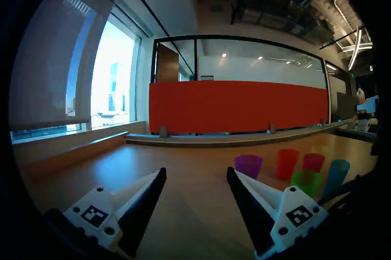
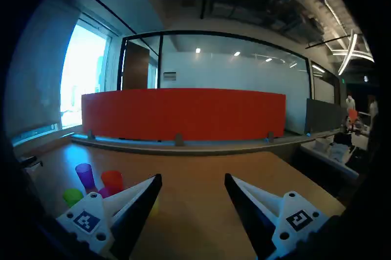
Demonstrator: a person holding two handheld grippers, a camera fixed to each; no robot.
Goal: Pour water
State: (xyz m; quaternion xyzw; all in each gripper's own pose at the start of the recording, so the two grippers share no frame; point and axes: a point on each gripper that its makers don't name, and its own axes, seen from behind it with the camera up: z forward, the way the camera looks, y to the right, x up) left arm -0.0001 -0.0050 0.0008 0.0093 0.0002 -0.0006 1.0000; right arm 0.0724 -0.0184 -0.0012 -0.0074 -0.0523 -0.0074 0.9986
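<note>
Several plastic cups stand together on the wooden table (image 1: pixel 195 182). In the left gripper view they are to the right of my fingers: a purple cup (image 1: pixel 249 165), an orange-red cup (image 1: pixel 287 163), a magenta cup (image 1: pixel 313 162), a green cup (image 1: pixel 306 182) and a blue cup (image 1: pixel 336 176). My left gripper (image 1: pixel 195 174) is open and holds nothing. In the right gripper view the purple cup (image 2: pixel 85 176), the orange cup (image 2: pixel 112 180) and the green cup (image 2: pixel 72 196) sit at the lower left, partly behind my left finger. My right gripper (image 2: pixel 192 178) is open and holds nothing.
A red divider panel (image 1: pixel 237 106) runs along the far edge of the table, with a glass wall behind it. Bright windows (image 1: pixel 115 84) line the left side. More desks and standing people (image 2: pixel 350 103) are far off on the right.
</note>
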